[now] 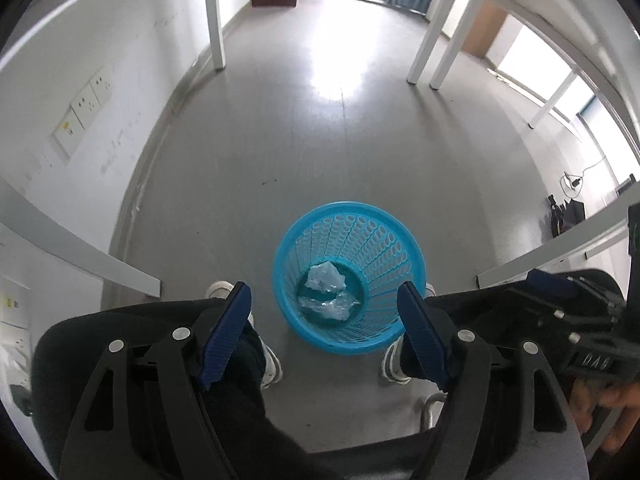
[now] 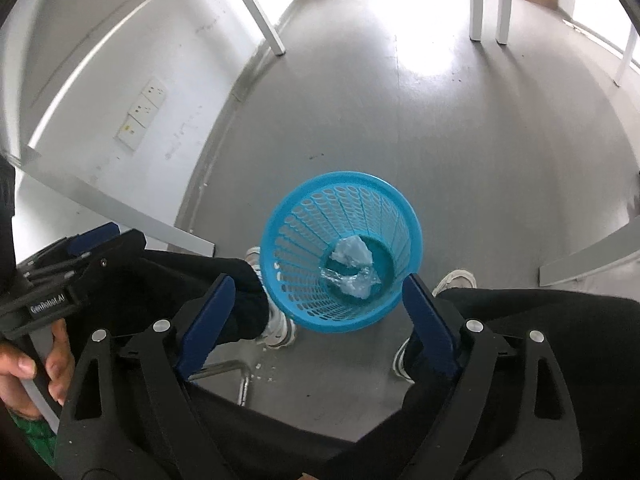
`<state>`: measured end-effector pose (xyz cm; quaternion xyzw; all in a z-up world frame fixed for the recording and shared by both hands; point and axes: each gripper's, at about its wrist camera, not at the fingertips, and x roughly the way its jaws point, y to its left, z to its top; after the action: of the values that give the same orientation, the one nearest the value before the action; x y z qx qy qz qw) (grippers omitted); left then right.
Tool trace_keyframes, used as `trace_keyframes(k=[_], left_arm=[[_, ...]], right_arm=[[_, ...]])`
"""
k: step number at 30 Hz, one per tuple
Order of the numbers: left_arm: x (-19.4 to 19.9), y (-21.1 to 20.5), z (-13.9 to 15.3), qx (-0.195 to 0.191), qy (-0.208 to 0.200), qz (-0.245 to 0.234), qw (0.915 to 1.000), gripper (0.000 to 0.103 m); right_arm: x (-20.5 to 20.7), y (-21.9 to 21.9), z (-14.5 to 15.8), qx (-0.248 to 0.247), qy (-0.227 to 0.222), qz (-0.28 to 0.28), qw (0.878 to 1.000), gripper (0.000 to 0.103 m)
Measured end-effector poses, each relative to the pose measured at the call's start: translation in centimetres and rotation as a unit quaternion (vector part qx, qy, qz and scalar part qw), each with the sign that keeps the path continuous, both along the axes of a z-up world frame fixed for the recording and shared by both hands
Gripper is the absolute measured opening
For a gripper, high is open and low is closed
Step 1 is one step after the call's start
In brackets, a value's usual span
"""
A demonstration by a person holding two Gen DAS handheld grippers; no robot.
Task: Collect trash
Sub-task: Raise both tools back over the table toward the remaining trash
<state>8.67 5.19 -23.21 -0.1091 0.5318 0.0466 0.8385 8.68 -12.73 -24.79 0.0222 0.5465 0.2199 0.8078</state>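
Note:
A blue mesh waste basket (image 1: 384, 236) stands on the grey floor between the person's feet; it also shows in the right wrist view (image 2: 320, 216). Inside it lie a crumpled white paper wad (image 1: 325, 278) (image 2: 352, 254) and a crumpled clear plastic piece (image 1: 330, 306) (image 2: 352, 282). My left gripper (image 1: 325, 294) is open and empty, held above the basket. My right gripper (image 2: 318, 286) is open and empty, also above the basket. The right gripper shows at the right edge of the left wrist view (image 1: 576, 328), and the left gripper at the left edge of the right wrist view (image 2: 64, 276).
The person's black-trousered legs and white shoes (image 1: 272, 364) (image 2: 276, 328) flank the basket. A metal chair-base tube (image 2: 236, 376) lies below. White table legs (image 1: 216, 20) (image 1: 424, 48) stand farther off. A wall with sockets (image 1: 86, 106) runs along the left.

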Motion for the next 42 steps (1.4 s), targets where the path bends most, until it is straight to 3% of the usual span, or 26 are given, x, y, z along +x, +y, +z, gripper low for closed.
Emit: trace_keyframes(k=[6, 9, 14, 23, 27, 42], left_arm=[[-2.0, -0.6, 1.6, -0.004, -0.016, -0.003, 0.9999, 0.075], [-3.3, -1.1, 3.0, 0.004, -0.030, -0.010, 0.9995, 0.078], [-5.4, -1.7, 5.8, -0.016, -0.058, -0.017, 0.9980, 0.081], [-9.5, -3.0, 11.3, 0.026, -0.128, -0.046, 0.9903, 0.092], [-10.9, -1.9, 12.9, 0.024, -0.150, -0.040, 0.9876, 0.097], [-12.4, 0.0, 20.0, 0.051, -0.232, -0.028, 0.9709, 0.097]], right_arm=[[-1.9, -0.6, 2.4, -0.005, -0.027, 0.012, 1.000, 0.082], [-2.9, -1.6, 3.5, 0.004, -0.020, 0.016, 1.000, 0.083], [-4.7, -3.1, 6.1, 0.004, -0.050, 0.015, 0.999, 0.087], [-8.7, -4.2, 10.9, 0.024, -0.106, 0.014, 0.994, 0.093], [-10.1, -4.3, 12.9, 0.024, -0.141, 0.018, 0.990, 0.094], [-12.6, -4.6, 22.0, 0.049, -0.245, 0.037, 0.968, 0.094]])
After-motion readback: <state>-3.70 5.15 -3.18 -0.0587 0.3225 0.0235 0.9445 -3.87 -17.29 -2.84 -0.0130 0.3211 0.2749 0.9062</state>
